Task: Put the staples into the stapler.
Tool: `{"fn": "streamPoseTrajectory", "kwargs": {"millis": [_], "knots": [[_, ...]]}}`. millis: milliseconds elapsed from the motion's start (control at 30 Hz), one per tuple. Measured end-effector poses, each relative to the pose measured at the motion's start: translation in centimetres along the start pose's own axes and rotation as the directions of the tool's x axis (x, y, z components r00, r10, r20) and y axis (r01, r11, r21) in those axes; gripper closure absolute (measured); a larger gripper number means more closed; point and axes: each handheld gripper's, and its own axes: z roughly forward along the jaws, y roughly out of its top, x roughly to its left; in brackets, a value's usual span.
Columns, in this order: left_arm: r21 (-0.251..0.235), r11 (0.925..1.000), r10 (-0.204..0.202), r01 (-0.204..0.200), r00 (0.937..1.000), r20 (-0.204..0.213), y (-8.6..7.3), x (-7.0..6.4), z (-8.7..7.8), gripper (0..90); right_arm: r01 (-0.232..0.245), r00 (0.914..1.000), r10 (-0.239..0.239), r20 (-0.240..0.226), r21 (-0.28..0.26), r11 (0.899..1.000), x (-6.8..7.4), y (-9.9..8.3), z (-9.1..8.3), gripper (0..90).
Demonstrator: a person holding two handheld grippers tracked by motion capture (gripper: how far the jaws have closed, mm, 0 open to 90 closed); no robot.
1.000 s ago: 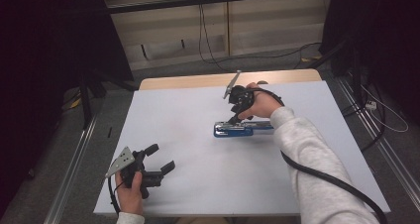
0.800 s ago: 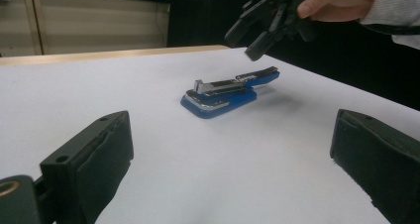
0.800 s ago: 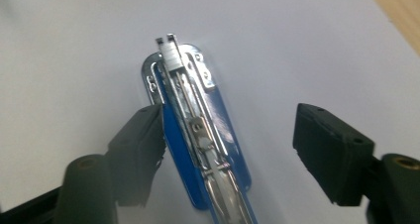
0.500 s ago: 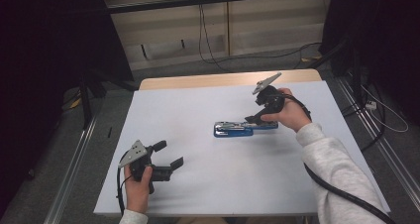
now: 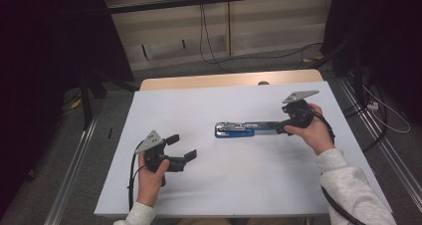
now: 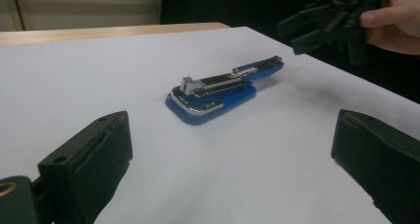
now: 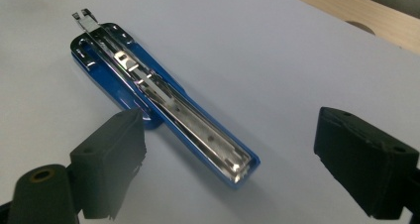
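Note:
A blue stapler [image 5: 244,129] with a silver metal channel lies on the white table cover, spread out long and open. It also appears in the left gripper view [image 6: 223,87] and the right gripper view [image 7: 163,92]. My right gripper [image 5: 277,127] is open at the stapler's right end, with the tip of the stapler between its jaws but not touched [image 7: 237,159]. My left gripper [image 5: 182,148] is open over the bare cover at the near left, well apart from the stapler [image 6: 233,159]. The right gripper [image 6: 322,23] appears far off in the left gripper view.
The white cover [image 5: 239,185] spans the table, and a strip of wooden tabletop [image 5: 209,80] shows along the far edge. Cables [image 5: 209,36] run over the floor behind. Metal rails [image 5: 74,170] flank the table on both sides.
My right gripper has moved from above the stapler's middle out to its right end and come lower. My left gripper has shifted a little to the right and forward. The stapler has stayed put.

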Motion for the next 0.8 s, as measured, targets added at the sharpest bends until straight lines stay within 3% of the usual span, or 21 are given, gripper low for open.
{"fn": "streamPoseTrajectory", "kwargs": {"millis": [33, 133, 200, 333, 433, 533, 700, 800], "knots": [[0.007, 1.0, -0.003, 0.003, 1.0, -0.007, 0.1, 0.1, 0.3, 2.6, -0.024, 0.9997, 0.024, 0.008, -0.012, 1.0, -0.2, -1.0, -0.2, 12.2], [0.007, 0.9999, 0.008, -0.008, 0.9998, -0.016, 0.3, 0.4, 1.1, 2.5, -0.033, 0.9994, 0.033, 0.007, -0.003, 0.999, -0.6, -1.5, -0.4, 11.7], [0.019, 0.9997, 0.019, -0.018, 0.9996, -0.023, 0.6, 0.5, 1.7, 2.6, -0.073, 0.9972, 0.073, 0.013, -0.036, 0.997, -1.0, -2.0, -0.8, 11.2], [0.032, 0.9994, 0.016, -0.014, 0.9989, -0.043, 1.2, 0.7, 3.3, 2.9, -0.103, 0.9926, 0.106, 0.059, -0.051, 0.993, -1.4, -2.9, -1.6, 9.5], [0.05, 0.9987, 0.009, -0.006, 0.998, -0.062, 1.4, 0.8, 4.3, 2.7, -0.184, 0.9803, 0.19, 0.054, -0.101, 0.978, -1.9, -3.7, -2.0, 8.2], [0.07, 0.9975, 0.0, 0.006, 0.9962, -0.088, 1.4, 1.1, 5.3, 2.9, -0.192, 0.9746, 0.203, 0.094, -0.112, 0.975, -2.1, -4.3, -2.4, 9.5], [0.08, 0.9968, 0.002, 0.008, 0.9929, -0.119, 1.5, 1.8, 6.1, 6.7, -0.223, 0.9672, 0.236, 0.095, -0.126, 0.967, -2.3, -5.0, -2.3, 15.2], [0.067, 0.9972, -0.027, 0.035, 0.9929, -0.116, 1.5, 2.3, 6.5, 15.0, -0.204, 0.9696, 0.217, 0.114, -0.109, 0.973, -2.1, -5.1, -1.9, 21.5]]}}
